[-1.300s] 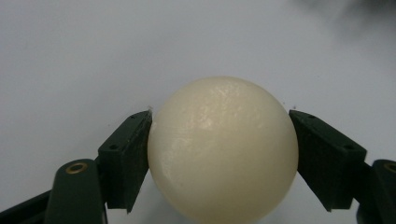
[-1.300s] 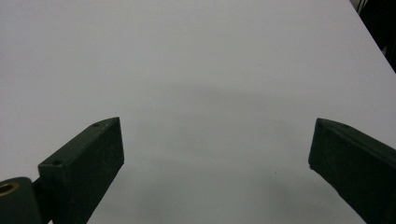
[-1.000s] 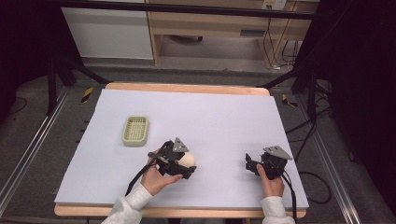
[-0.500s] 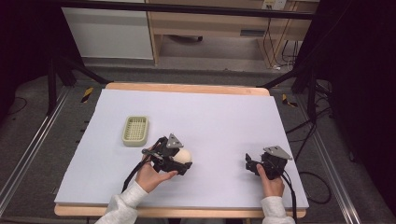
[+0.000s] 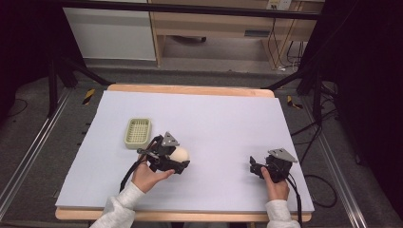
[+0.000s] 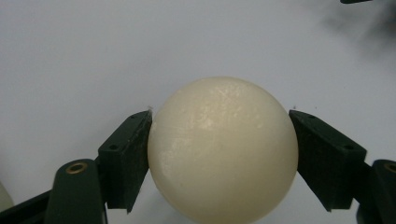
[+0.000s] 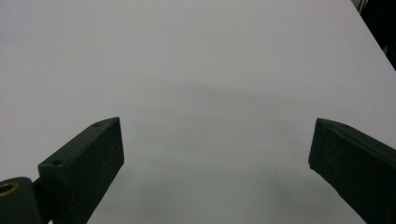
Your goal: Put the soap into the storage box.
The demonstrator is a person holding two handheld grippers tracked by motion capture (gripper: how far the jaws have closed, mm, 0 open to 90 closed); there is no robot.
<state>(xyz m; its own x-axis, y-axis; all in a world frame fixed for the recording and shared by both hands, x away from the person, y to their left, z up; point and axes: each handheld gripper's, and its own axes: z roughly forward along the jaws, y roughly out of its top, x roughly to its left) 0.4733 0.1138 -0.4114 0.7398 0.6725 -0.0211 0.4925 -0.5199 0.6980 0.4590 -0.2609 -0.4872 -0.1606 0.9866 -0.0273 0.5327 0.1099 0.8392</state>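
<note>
A cream ball [image 5: 180, 153] [image 6: 223, 149] is clamped between the two black jaws of my left gripper [image 5: 177, 159] [image 6: 219, 154], held just above the white table sheet [image 5: 214, 123] near its front left. A small pale green basket [image 5: 138, 132] with a slotted bottom sits on the sheet up and to the left of that gripper. At the front right my right gripper [image 5: 255, 167] [image 7: 215, 158] rests low over the sheet, jaws wide apart and nothing between them.
The sheet covers a wooden table whose front edge [image 5: 190, 216] runs just under the person's sleeves. Black cables [image 5: 313, 183] trail off the right side. Metal stand legs and a wooden cabinet [image 5: 209, 23] stand beyond the far edge.
My left gripper has carried the ball a little to the left and away from the front edge, toward the basket. The right gripper has stayed where it was.
</note>
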